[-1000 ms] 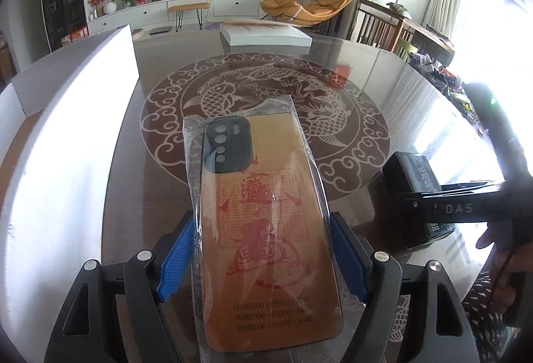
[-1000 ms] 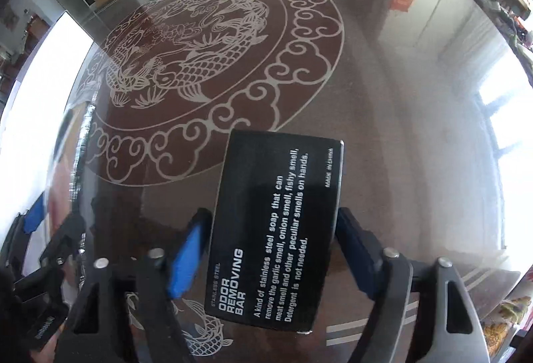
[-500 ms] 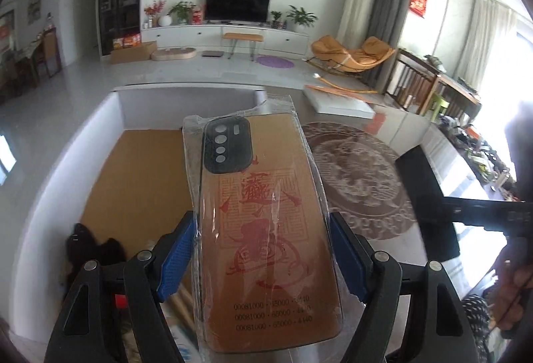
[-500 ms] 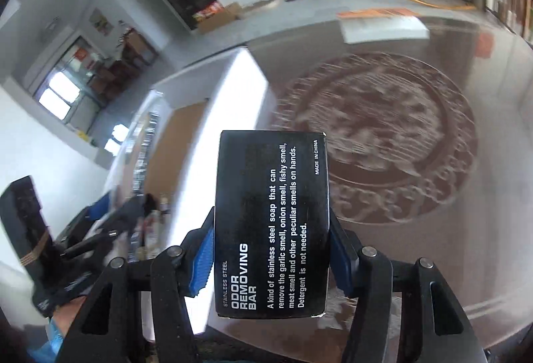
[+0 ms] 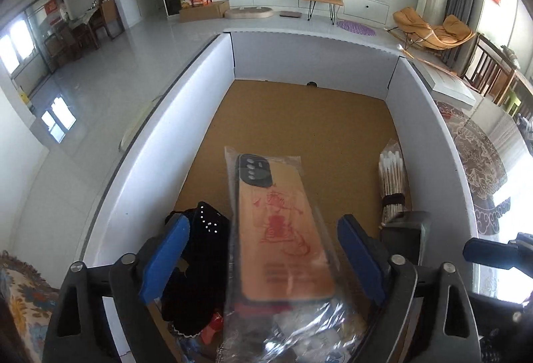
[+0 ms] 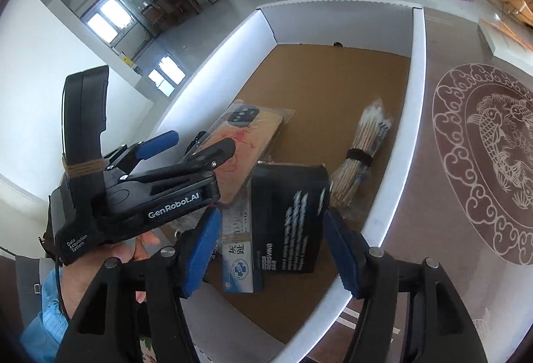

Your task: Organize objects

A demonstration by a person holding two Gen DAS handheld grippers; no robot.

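- Two grippers are spread wide over the box (image 5: 150, 143): the left gripper (image 5: 263, 258) and right gripper (image 6: 271, 243) grip nothing, apparently so their loads can drop.
- Between the left pads (image 5: 165, 258), the bagged phone case (image 5: 279, 229), flat and glossy, is seen loose inside the box.
- Below the right gripper, the stiff black carton (image 6: 288, 216) lies loose.
- Farther off, tied cotton swabs (image 5: 393, 180) rest on the cork-brown floor by the white wall.

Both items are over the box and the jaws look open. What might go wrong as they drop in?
1. The bagged phone case looks free between the left hand-held gripper's open jaws; it may land tilted on the black pouch and clutter beneath.
2. The odor removing bar box hangs over the medicine box near the cotton swab bundle, so it may settle crooked on them.
3. The right hand-held gripper works close beside the left, so they may bump.
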